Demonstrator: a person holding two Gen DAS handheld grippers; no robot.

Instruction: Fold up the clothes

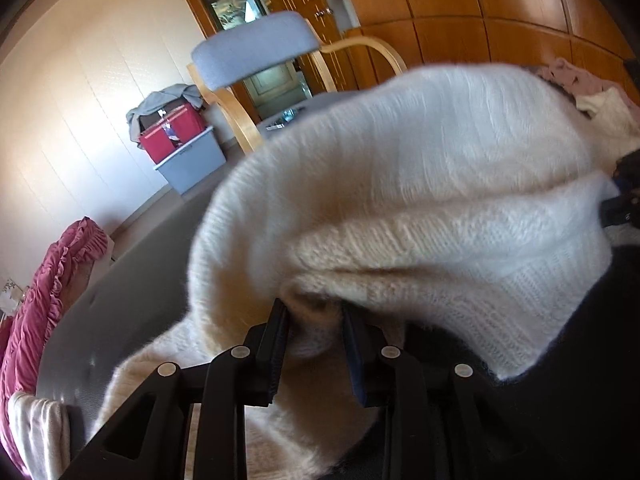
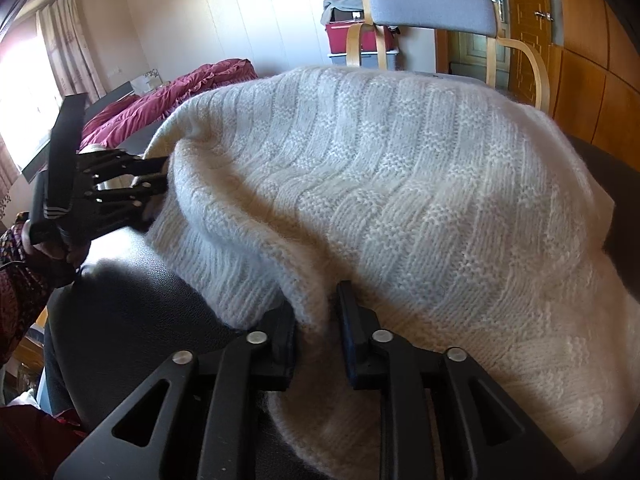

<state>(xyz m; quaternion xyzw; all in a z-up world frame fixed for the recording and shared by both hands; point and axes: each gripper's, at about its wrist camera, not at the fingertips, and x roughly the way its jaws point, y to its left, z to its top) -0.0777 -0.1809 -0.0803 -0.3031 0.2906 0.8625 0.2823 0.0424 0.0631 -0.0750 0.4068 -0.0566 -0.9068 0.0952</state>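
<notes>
Sweater [image 2: 400, 200], a cream-white knit with a fuzzy nap and a pattern of ribbed and seeded blocks, lies humped over a dark tabletop [image 2: 132, 304]. Its folded near edge runs across the right wrist view from the left gripper [image 2: 154, 178] at the left to the right gripper [image 2: 316, 320] at the bottom, so the long axis runs between the two grippers. The bulk of it rises away toward a grey-backed chair [image 2: 432, 4].

In the left wrist view the left gripper's fingers [image 1: 276, 340] stand narrowly apart with a thick roll of the knit's edge between them; whether the pads press on it I cannot tell. The right gripper's fingers [image 2: 286, 340] are likewise narrowly parted around a fold of the hem, the wool filling the gap, the grip itself unclear. A maroon quilt [image 2: 168, 100] lies beyond on the left.
</notes>
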